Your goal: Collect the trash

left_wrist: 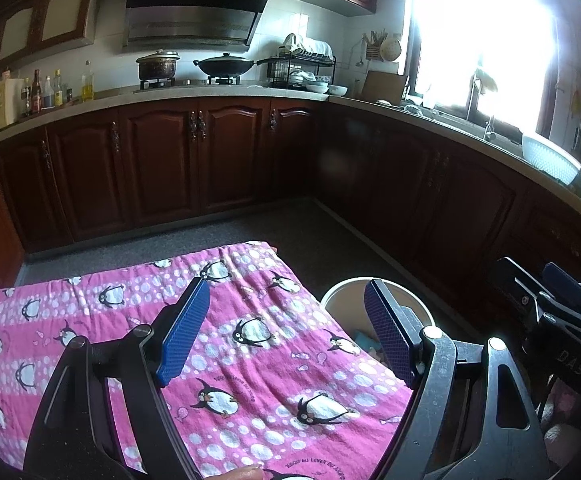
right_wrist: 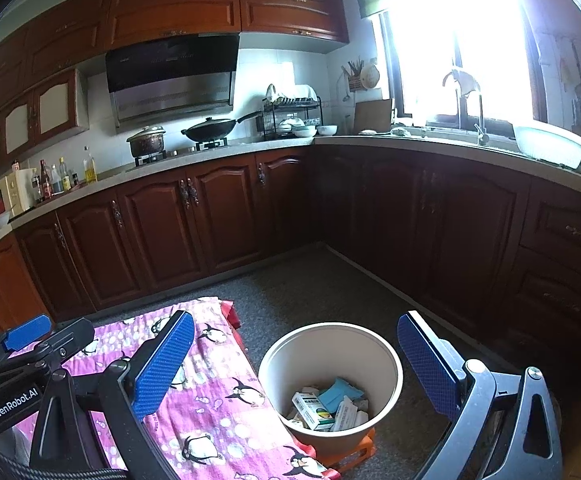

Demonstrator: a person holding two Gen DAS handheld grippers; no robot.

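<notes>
Our left claw and right claw both hang spread and empty above the bin. Trash lies inside it; beside it the penguin-cloth bench looks cleared. Collecting seems finished; next we would check for leftovers.

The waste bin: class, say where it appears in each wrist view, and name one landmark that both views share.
Left wrist view: the waste bin sits lower right of centre, partly hidden behind the left gripper's right finger, beside the penguin cloth.
Right wrist view: the bin stands bottom centre, between the right gripper's open fingers, with boxes inside.
Shared landmark: the black wok on the stove.
</notes>
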